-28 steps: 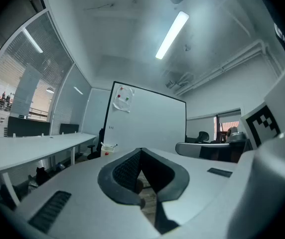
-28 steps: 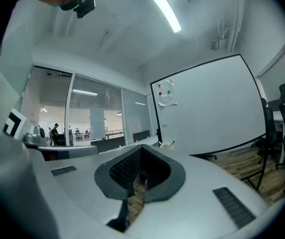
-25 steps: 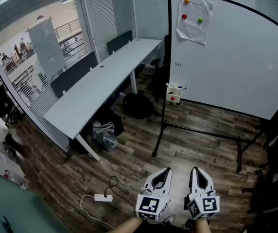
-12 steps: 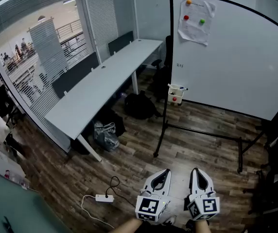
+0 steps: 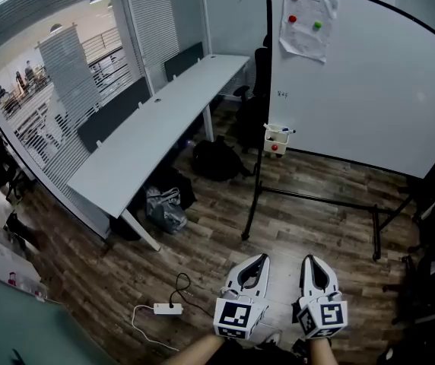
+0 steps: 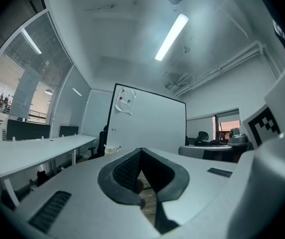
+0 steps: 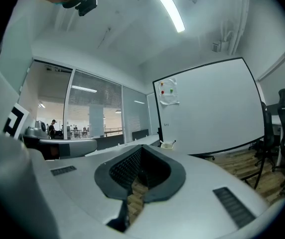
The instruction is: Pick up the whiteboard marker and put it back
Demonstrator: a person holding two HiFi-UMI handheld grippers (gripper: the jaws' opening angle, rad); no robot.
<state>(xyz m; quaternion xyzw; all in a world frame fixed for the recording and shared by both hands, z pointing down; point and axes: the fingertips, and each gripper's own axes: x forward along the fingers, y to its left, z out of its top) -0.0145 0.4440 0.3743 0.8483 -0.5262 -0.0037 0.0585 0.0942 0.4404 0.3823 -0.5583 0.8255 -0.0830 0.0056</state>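
- Standing well back from the whiteboard (image 5: 369, 90), which is mounted on a black frame. A stretch of wood floor (image 5: 202, 265) lies between it and the tongs.
- A long white desk (image 5: 149, 139) runs along the glass wall at left and carries nothing for this task.
- Left tongs (image 5: 258, 260) and right tongs (image 5: 309, 261) are held low, side by side and level, aimed towards the board. Both are clenched tip to tip with nothing between them.
- A small white holder (image 5: 275, 141) hangs at the board's lower left corner, against the frame's post.
- The whiteboard marker (image 5: 285, 130) appears to sit in that holder. Its dark end pokes up and leans right, so its long axis is roughly upright.
- Key relation: the marker lies far ahead, between the two pointing lines. It sits left of centre in the left gripper view and right of centre in the right gripper view. Judgement: neither hand is clearly nearer, the left marginally.
- Hard to make out:
  - The marker is tiny in every view.
  - A red spot on the holder cannot be identified.
  - The forearms are cut off at the bottom edge.
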